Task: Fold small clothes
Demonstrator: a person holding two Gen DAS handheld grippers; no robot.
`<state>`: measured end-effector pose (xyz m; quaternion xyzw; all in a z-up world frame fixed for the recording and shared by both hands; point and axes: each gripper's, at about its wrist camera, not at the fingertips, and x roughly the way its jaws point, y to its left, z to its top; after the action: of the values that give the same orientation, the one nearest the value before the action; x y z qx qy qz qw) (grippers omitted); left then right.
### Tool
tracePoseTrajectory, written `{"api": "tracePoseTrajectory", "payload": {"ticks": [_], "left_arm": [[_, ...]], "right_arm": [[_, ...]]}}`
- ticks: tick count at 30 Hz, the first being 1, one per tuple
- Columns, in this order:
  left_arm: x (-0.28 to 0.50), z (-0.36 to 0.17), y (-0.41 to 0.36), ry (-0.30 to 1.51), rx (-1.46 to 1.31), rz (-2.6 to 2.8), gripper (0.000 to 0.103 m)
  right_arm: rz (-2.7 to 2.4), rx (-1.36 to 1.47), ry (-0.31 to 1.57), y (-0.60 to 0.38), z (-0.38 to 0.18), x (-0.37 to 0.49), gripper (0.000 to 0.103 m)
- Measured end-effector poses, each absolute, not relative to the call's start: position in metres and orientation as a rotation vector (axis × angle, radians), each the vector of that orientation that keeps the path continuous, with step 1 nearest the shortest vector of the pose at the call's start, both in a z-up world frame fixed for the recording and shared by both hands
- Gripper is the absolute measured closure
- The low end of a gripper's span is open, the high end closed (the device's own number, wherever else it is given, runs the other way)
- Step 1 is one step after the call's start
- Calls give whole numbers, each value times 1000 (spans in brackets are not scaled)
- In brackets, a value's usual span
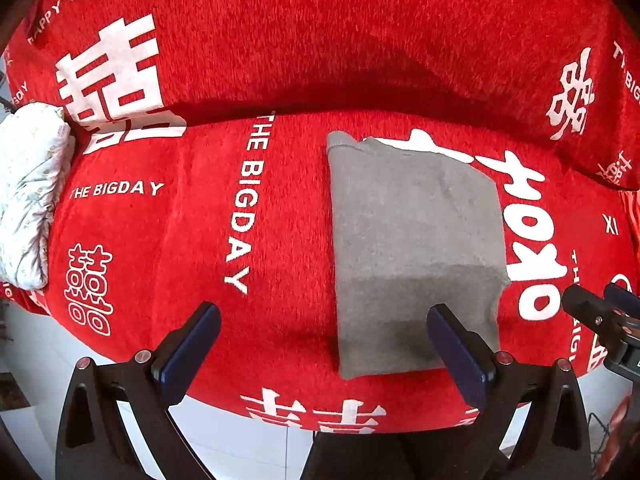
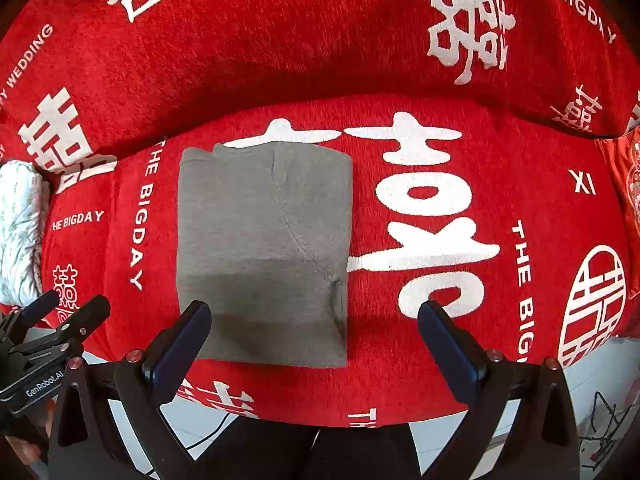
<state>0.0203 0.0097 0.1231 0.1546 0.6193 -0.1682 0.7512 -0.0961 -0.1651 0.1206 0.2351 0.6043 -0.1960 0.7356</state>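
Note:
A grey garment lies folded into a neat rectangle on the red printed sofa cover; in the right wrist view the grey garment sits left of centre. My left gripper is open above the seat's front edge, its right finger over the garment's near edge, nothing held. My right gripper is open too, its left finger over the garment's near left corner, and it holds nothing. Each gripper appears at the edge of the other's view: the right gripper, the left gripper.
A white patterned bundle of cloth lies at the left end of the seat. The sofa backrest rises behind the garment. A red cushion sits at the right end. White floor tiles show below the seat edge.

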Motion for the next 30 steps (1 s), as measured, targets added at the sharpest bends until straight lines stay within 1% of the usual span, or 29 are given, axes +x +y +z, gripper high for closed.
{"api": "tracePoseTrajectory", "payload": {"ticks": [30], "left_arm": [[21, 133, 7, 1324, 358, -373, 0]], "right_arm": [[-427, 512, 1324, -161, 125, -94, 0]]}}
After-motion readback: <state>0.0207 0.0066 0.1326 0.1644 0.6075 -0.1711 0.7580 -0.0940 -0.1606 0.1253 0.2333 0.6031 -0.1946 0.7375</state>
